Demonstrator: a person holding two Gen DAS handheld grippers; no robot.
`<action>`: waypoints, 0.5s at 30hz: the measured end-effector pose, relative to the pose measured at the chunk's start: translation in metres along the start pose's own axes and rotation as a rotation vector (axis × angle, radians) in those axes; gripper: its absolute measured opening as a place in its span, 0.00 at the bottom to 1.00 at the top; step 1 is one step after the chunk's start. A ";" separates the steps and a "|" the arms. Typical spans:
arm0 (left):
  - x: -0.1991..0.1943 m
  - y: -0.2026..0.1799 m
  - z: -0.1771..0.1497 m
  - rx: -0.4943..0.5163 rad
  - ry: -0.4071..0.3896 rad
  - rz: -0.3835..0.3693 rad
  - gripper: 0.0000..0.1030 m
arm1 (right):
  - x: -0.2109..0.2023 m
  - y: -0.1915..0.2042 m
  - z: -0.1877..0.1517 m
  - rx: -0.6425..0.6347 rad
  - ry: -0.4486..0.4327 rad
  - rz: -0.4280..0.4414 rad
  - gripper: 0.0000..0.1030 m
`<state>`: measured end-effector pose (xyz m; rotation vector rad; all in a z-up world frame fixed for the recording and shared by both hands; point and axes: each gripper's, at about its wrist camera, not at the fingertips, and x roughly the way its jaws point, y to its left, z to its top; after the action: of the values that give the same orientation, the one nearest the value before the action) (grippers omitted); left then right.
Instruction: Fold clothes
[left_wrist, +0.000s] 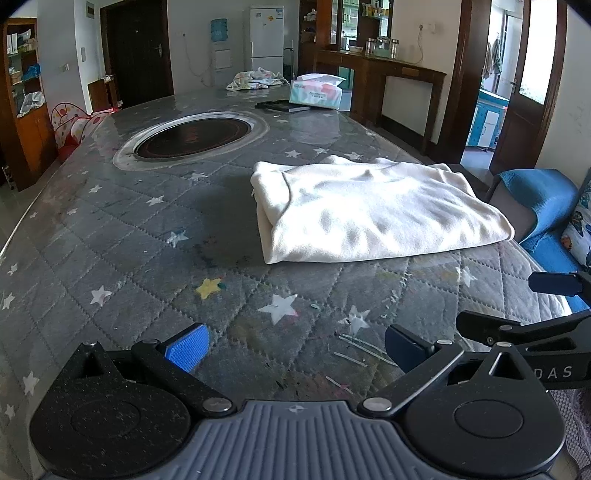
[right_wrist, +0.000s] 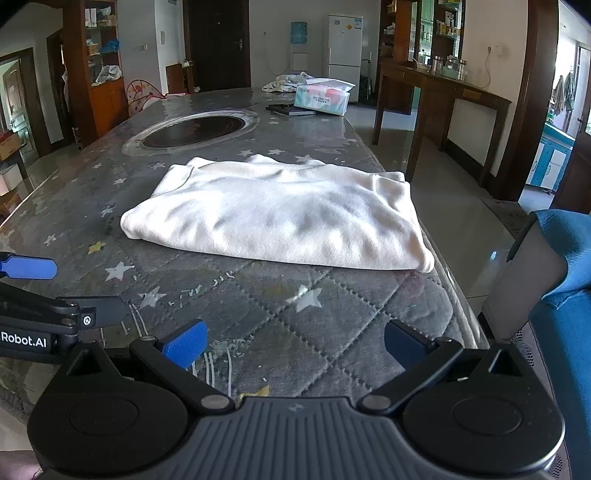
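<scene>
Both views: I hold the left hand-held gripper (left_wrist: 295, 349) and the right hand-held gripper (right_wrist: 293, 345) side by side at the near edge of the counter (left_wrist: 122, 236), each with its blue pads spread wide and nothing between them. The white garment (right_wrist: 280, 214) lies ahead on the quilted star-print cover, folded into a thick, roughly rectangular stack, apart from both grippers and toward the counter's right side. In the right wrist view its right end reaches the counter's rim, with bare floor directly beyond — the chief hazard, I judge: a pull or nudge to the right could tip that end over the edge and drag the layers after it. The left end shows several stacked plies in the left wrist view; a pinch that takes only the top ply would, I expect, peel the stack open instead of carrying it over as one. The knit looks soft and slightly puffed, so a one-sided lift may let it sag and skew the crease. The transparent sheet over the cover looks glossy — the stack may slide rather than hinge when pressed. Farther back, well clear, sit a round inset burner (left_wrist: 195, 134), a tissue box (left_wrist: 317, 92), a flat dark object just beside it, and a crumpled printed cloth (left_wrist: 256, 79).
</scene>
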<state>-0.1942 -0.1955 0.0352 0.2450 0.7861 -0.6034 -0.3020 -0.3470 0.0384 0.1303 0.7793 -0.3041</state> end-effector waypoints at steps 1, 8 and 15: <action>0.000 0.000 0.000 0.000 -0.001 0.001 1.00 | 0.000 0.000 0.000 0.000 0.000 0.000 1.00; -0.002 -0.001 -0.001 0.001 -0.003 0.006 1.00 | -0.001 0.001 -0.001 0.001 0.001 0.003 1.00; -0.003 -0.001 -0.002 0.005 -0.003 0.010 1.00 | -0.002 0.001 -0.002 0.003 0.002 0.002 1.00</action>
<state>-0.1973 -0.1943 0.0362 0.2522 0.7800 -0.5959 -0.3040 -0.3451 0.0387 0.1339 0.7806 -0.3031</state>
